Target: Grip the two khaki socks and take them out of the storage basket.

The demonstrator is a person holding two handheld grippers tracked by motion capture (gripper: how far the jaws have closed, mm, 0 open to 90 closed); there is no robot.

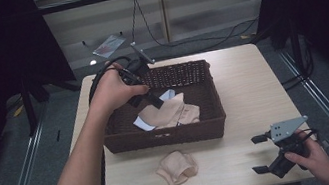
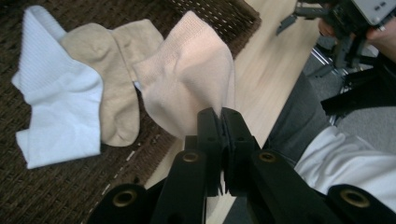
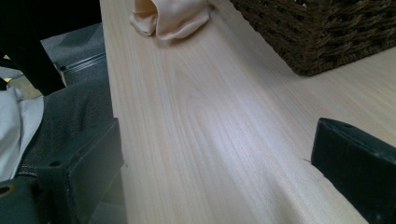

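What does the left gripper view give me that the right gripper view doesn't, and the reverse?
Left gripper view: the left gripper shut on a pale pink sock, held over a white sock and a beige sock inside the basket.
Right gripper view: the right gripper open, low over the table, and a crumpled sock lying outside the basket.
Both: the wicker basket and the wooden table.

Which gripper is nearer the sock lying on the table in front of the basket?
Right. The right gripper rests open on the table beside the sock; the left gripper is over the basket, shut on another sock.
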